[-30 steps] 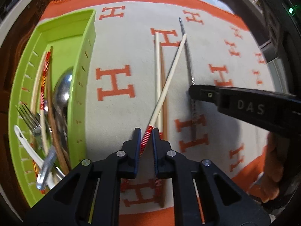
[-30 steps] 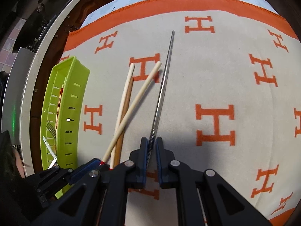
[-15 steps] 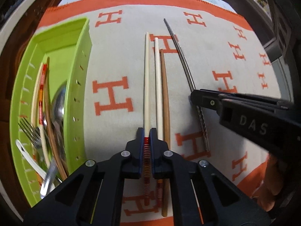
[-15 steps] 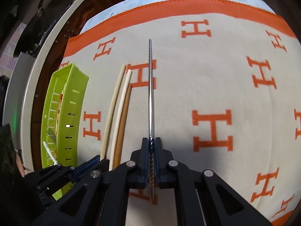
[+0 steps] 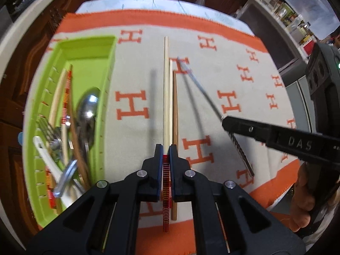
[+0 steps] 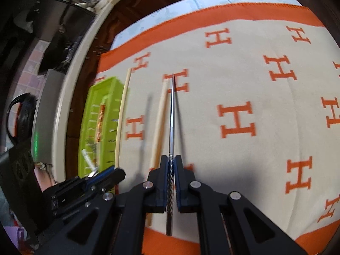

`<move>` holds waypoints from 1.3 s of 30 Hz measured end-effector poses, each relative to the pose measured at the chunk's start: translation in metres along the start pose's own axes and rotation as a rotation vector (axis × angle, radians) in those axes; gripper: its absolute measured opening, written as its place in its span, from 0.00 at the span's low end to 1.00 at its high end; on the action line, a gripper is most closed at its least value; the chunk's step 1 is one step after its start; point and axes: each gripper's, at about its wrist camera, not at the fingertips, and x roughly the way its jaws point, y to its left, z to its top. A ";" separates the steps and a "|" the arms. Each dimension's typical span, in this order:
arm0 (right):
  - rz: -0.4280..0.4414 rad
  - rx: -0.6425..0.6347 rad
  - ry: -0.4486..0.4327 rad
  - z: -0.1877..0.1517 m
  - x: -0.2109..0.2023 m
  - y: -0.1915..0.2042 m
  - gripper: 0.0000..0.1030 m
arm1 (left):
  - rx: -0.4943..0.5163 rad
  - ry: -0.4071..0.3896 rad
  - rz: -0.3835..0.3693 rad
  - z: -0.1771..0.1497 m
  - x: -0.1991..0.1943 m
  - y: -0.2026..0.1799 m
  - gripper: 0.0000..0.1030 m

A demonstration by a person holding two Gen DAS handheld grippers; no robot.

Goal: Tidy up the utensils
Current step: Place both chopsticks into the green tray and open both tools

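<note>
Left tool pinched a pale chopstick by its red-striped end, right tool clamped a metal chopstick, both raised off the blanket, likely bound for the green tray of cutlery.

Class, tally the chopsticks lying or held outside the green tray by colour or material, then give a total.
Pale chopsticks: 2
Brown chopstick: 1
Metal chopstick: 1
Total: 4
</note>
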 end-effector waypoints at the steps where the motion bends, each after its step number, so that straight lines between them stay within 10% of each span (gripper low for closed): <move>1: 0.011 -0.008 -0.007 -0.003 -0.005 0.004 0.05 | -0.004 -0.013 0.000 0.000 -0.008 0.003 0.03; 14: -0.026 -0.111 0.007 -0.020 -0.006 0.041 0.00 | -0.111 -0.102 0.082 -0.011 -0.070 0.086 0.03; 27: -0.007 -0.124 0.144 -0.019 0.046 0.053 0.08 | -0.087 -0.008 0.205 -0.024 -0.035 0.120 0.04; 39: -0.108 -0.169 0.225 -0.029 0.085 0.075 0.09 | -0.125 -0.043 0.188 -0.036 -0.041 0.124 0.24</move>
